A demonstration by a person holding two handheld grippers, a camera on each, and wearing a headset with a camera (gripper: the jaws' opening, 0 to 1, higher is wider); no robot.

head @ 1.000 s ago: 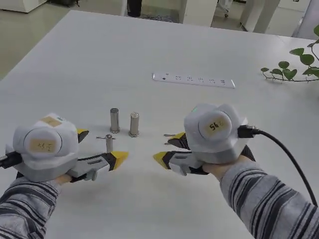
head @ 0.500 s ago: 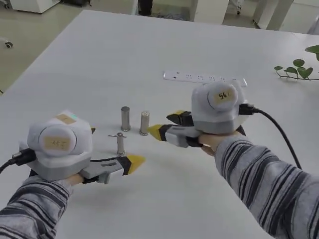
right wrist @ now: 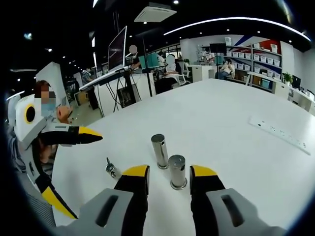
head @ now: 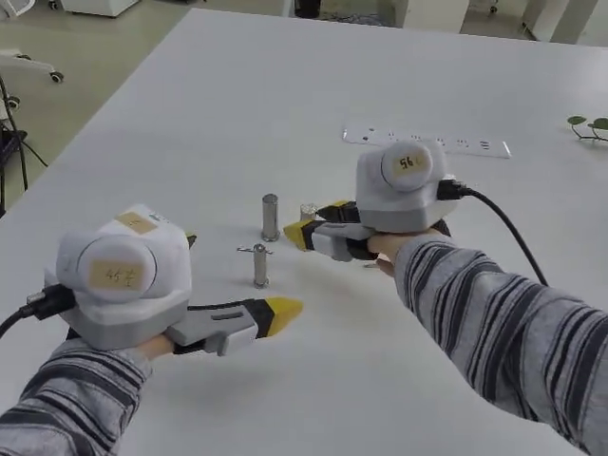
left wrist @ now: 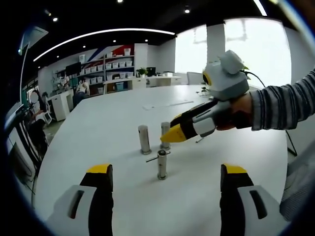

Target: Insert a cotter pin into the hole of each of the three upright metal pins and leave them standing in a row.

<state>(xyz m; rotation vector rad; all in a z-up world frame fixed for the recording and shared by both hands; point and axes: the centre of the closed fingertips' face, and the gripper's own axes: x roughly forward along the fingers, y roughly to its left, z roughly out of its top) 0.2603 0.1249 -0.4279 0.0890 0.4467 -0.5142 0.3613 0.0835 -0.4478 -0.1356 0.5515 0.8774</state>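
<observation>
Three upright metal pins stand on the white table. The near pin has a cotter pin through its top. A bare pin stands behind it. The third pin stands between the jaws of my right gripper, which is open with small gaps on both sides. My left gripper is wide open and holds nothing, a little short of the near pin. A loose cotter pin lies under the right hand.
A white power strip lies at the far side of the table. Plant leaves reach in at the far right edge. A black cable trails from the right gripper. Office desks and people fill the background.
My right gripper has moved left and forward from the open table, bringing its jaws around the third pin. The left gripper has hardly moved. The head camera has shifted.
</observation>
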